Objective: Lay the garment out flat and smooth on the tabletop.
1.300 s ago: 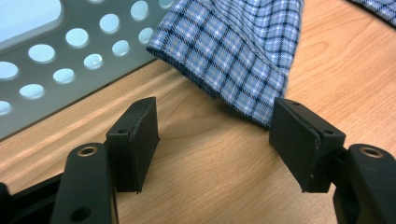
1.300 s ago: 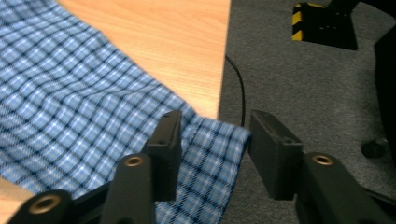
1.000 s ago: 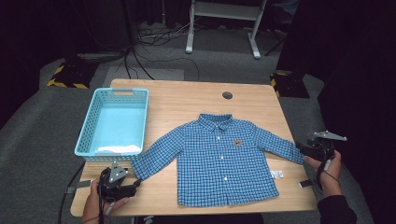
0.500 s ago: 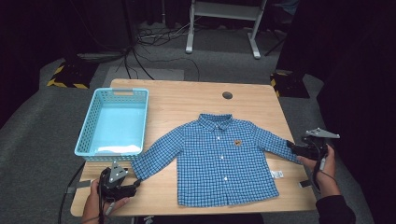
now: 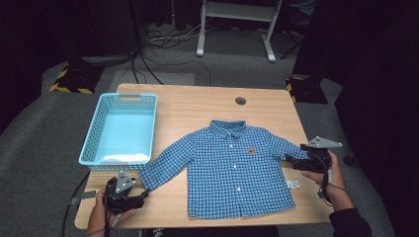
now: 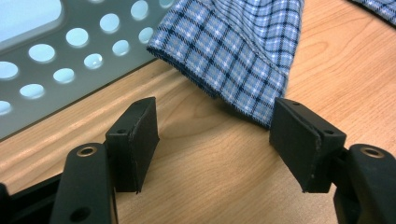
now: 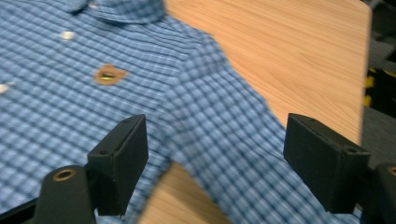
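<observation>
Overhead, blue checked shirt lies flat, face up, on the worktop beside the basket. Left tongs gape, empty, just short of the cuff. Right tongs, just opening, straddle the other sleeve without pinching. Best advance both squarely, then close on cloth alone.

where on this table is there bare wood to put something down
The widest free patch is the far strip of the table, between the basket and the far right corner, beyond the shirt collar. A narrower wedge lies between basket and shirt body. It is crowded at both cuffs, where the left gripper and right gripper sit open.
</observation>
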`<state>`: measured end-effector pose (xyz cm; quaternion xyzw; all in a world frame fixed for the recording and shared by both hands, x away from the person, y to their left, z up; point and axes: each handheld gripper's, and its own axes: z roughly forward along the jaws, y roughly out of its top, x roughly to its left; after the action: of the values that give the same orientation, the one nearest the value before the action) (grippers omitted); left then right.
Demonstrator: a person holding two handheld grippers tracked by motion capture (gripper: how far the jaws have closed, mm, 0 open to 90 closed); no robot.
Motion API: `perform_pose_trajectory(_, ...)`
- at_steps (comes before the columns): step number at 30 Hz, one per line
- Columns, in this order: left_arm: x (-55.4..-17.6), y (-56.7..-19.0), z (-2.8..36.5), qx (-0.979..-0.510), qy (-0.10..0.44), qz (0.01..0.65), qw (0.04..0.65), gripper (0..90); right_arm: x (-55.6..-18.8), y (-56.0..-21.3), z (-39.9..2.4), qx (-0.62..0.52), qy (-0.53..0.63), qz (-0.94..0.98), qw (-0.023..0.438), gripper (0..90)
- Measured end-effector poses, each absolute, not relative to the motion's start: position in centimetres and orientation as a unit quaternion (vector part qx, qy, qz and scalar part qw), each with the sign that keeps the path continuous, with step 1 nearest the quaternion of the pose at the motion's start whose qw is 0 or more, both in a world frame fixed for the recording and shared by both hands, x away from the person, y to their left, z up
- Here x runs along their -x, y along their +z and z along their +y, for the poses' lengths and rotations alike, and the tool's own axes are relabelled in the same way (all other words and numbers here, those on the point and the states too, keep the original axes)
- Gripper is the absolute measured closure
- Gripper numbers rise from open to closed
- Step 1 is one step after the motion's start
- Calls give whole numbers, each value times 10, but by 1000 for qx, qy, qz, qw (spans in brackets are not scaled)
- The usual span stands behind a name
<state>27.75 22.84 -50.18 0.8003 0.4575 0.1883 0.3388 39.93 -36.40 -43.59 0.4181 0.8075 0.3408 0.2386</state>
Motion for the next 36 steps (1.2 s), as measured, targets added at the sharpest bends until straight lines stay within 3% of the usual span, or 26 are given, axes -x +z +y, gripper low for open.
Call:
perform_pose_trajectory(18, -278, -502, 228, -800, 189, 458, 338, 319, -376, -437, -317, -340, 341, 850, 215, 214)
perform_pose_trajectory(36, -280, -502, 227, -801, 188, 458, 337, 309, -341, -466, -310, -278, 326, 888, 166, 212)
